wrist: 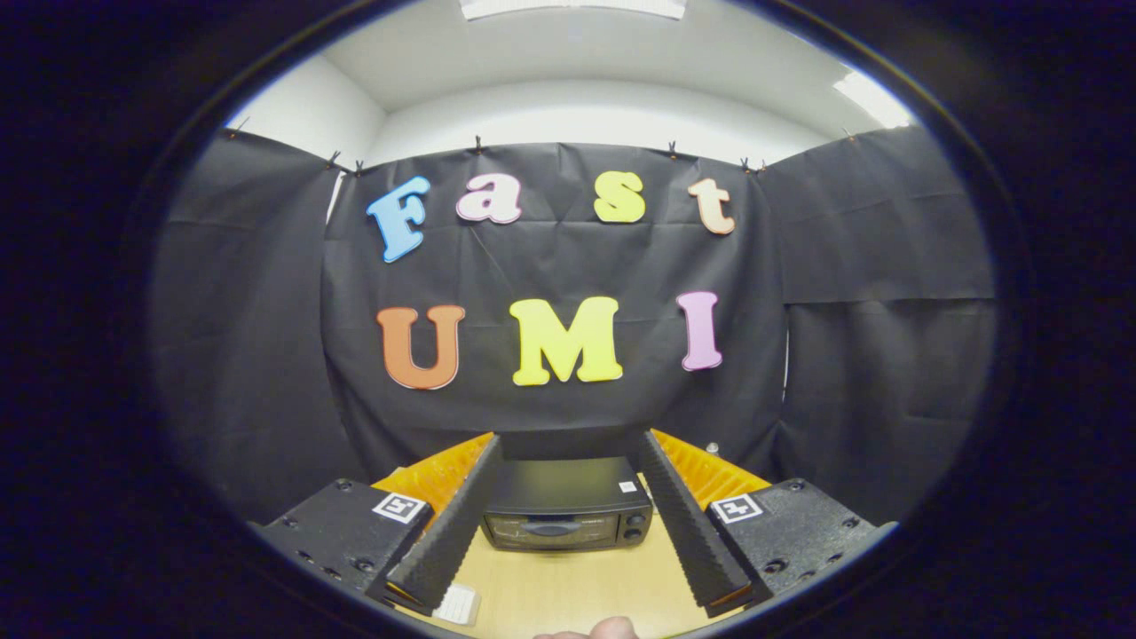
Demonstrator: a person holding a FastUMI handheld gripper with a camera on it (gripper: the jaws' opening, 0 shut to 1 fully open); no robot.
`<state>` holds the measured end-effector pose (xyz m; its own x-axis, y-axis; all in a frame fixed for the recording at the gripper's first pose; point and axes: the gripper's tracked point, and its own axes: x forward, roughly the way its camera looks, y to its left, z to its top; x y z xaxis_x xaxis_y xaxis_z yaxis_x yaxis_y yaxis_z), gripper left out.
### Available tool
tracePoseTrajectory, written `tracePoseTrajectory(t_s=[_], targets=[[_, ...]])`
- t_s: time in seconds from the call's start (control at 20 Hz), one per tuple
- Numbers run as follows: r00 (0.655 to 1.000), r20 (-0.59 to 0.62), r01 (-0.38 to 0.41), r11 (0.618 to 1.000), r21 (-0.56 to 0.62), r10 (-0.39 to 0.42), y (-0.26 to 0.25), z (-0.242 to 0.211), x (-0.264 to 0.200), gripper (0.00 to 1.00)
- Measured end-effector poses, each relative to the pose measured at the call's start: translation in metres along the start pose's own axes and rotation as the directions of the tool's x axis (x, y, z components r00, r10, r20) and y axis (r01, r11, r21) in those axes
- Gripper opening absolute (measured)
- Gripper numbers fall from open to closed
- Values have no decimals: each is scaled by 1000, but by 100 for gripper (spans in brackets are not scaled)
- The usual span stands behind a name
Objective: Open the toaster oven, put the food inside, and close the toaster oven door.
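I find the toaster oven [566,503] standing straight ahead of my claw [568,524], beyond the fingertips and framed between the two fingers, set toward the far edge of the tabletop [568,586] just in front of the booth's dark wall. Its long axis runs crosswise to my line of approach, so the front faces me square on. The door is shut, its handle [550,528] lying as a horizontal bar across the upper front, with two knobs [633,525] at the right end. My claw is spread wide and holds nothing; the whole width of the oven fits within the gap. Bare tabletop lies between the fingertips and the oven front, giving room to come forward. A small pale object [457,605] lies near my left finger; I cannot tell what it is. A fingertip of a person's hand [593,630] shows at the near edge. I cannot identify the food, so a shut door fits either stage.
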<state>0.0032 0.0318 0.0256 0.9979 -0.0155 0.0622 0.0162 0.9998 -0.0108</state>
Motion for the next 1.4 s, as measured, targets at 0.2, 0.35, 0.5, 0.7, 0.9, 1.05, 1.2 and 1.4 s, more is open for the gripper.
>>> tracePoseTrajectory(t_s=[0.2,0.35,0.5,0.7,0.9,1.05,1.2,1.4], targets=[[1000,-17,-11,1000,23,12,-1,-7,-5,100],[1000,-28,-11,999,40,12,-2,-12,-6,100],[1000,-29,-9,999,39,11,-4,-12,-6,100],[1000,-31,-4,999,44,5,-9,-14,-7,100],[999,-47,1,999,49,1,-13,-9,-10,100],[999,-48,4,999,45,-2,-15,-6,-11,100],[999,-36,3,999,44,-1,-15,-1,-13,100],[999,-43,-7,999,46,9,-13,-1,-14,100]])
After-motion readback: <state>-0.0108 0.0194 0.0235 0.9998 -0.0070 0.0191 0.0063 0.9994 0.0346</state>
